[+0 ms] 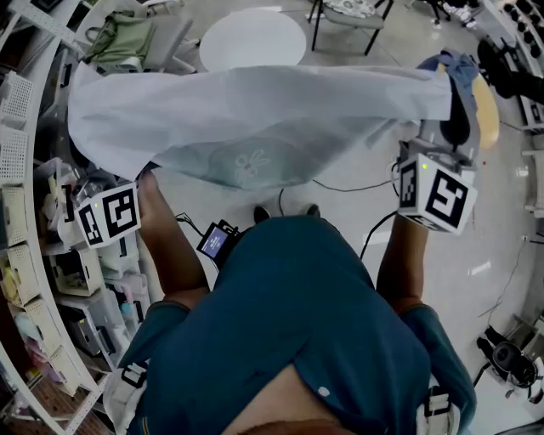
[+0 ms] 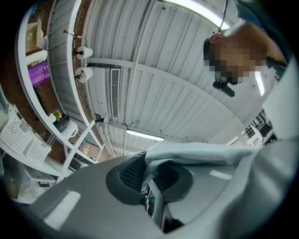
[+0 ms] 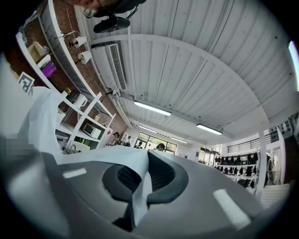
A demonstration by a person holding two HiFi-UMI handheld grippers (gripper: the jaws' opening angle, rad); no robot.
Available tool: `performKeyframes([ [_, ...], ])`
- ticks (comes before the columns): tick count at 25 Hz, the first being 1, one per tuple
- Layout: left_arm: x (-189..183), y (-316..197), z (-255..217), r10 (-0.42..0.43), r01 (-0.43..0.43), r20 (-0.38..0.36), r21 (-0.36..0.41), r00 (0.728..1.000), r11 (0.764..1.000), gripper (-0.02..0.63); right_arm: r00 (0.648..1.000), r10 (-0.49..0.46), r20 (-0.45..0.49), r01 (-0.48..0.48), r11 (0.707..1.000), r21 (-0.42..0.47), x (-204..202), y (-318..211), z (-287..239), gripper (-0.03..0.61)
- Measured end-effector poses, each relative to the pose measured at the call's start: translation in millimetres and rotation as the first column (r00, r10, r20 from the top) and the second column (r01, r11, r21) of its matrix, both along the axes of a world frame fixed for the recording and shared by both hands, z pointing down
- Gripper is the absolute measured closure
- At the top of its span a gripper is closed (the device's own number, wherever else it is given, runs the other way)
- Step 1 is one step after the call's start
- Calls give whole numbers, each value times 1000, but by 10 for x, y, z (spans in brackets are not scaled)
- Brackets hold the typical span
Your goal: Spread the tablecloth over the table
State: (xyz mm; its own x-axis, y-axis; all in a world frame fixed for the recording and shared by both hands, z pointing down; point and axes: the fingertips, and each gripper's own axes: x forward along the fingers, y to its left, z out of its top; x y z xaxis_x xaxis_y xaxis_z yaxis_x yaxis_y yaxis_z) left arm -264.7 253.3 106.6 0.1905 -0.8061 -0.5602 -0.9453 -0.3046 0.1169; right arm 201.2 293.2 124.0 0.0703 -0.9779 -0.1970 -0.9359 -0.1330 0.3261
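A pale blue-white tablecloth [image 1: 255, 110] hangs stretched in the air between my two grippers, in front of the round white table [image 1: 252, 38]. My left gripper [image 1: 146, 176] holds the cloth's left end, with its marker cube lower left. My right gripper [image 1: 448, 78] holds the right end, where the cloth bunches. In the left gripper view the left gripper [image 2: 148, 175] is shut with a fold of the tablecloth [image 2: 210, 154] pinched between its pads. In the right gripper view the right gripper [image 3: 142, 179] is likewise shut on the tablecloth [image 3: 93, 156], and both point up at the ceiling.
White shelving [image 1: 25, 170] full of clutter lines the left side close to my left arm. A chair with a green bag [image 1: 127, 38] stands left of the table, another chair [image 1: 348, 17] behind it. Cables [image 1: 340, 185] lie on the floor near the feet.
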Motion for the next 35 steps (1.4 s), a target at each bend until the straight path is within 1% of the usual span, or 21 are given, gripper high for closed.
performKeyframes([
  [10,-238,-172,74,17,-17,-8,-7,1000,1000,604,1000,26,16,-26,1000,-2,-152,-91,41,569],
  [15,-338,-258,110,22,-22,-2,-14,1000,1000,604,999,17,48,-16,1000,-10,-208,-218,57,568],
  [18,-353,-309,118,15,-15,-1,-20,1000,1000,604,999,13,50,-13,1000,-13,-189,-297,59,568],
  [24,-233,-440,128,-17,17,10,-29,1000,999,604,998,-6,58,7,1000,-14,-3,-548,94,568],
  [30,-39,-626,115,-81,82,16,-42,997,996,604,995,-54,87,55,999,-2,301,-940,116,568],
  [35,213,-819,67,-137,138,23,-41,990,990,604,990,-97,99,97,995,4,616,-1338,113,568],
])
